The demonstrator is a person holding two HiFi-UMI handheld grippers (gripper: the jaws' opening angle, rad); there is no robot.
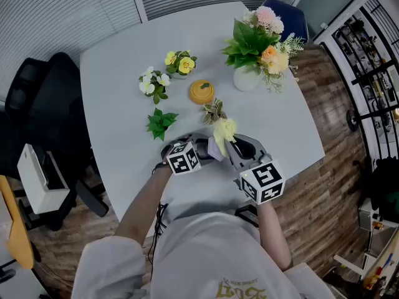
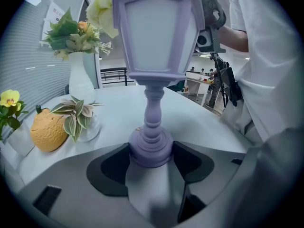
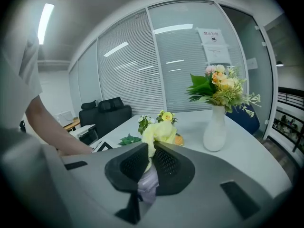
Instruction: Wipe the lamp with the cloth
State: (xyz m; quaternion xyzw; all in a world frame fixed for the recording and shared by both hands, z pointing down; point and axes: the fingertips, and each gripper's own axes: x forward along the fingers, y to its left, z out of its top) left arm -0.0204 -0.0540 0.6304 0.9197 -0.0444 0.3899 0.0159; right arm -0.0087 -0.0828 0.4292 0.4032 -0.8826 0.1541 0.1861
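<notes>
A lavender lantern-style lamp (image 2: 156, 37) stands on the white table (image 1: 118, 73), and my left gripper (image 2: 152, 159) is shut on its round base. In the head view the lamp (image 1: 214, 148) shows only partly, between the two grippers. My right gripper (image 3: 151, 156) is shut on a pale yellow cloth (image 3: 159, 132), which rests on top of the lamp head. That cloth (image 1: 224, 129) sits just ahead of the right gripper (image 1: 229, 142); the left gripper (image 1: 201, 149) is beside it. In the left gripper view the cloth (image 2: 105, 11) peeks out behind the lamp's top.
Beyond the lamp stand a small variegated plant (image 1: 214, 111), an orange pumpkin-like ornament (image 1: 202, 91), a green leafy sprig (image 1: 159, 122), two little flower pots (image 1: 179, 62) and a white vase with a bouquet (image 1: 247, 76). A black office chair (image 1: 43, 98) is left of the table.
</notes>
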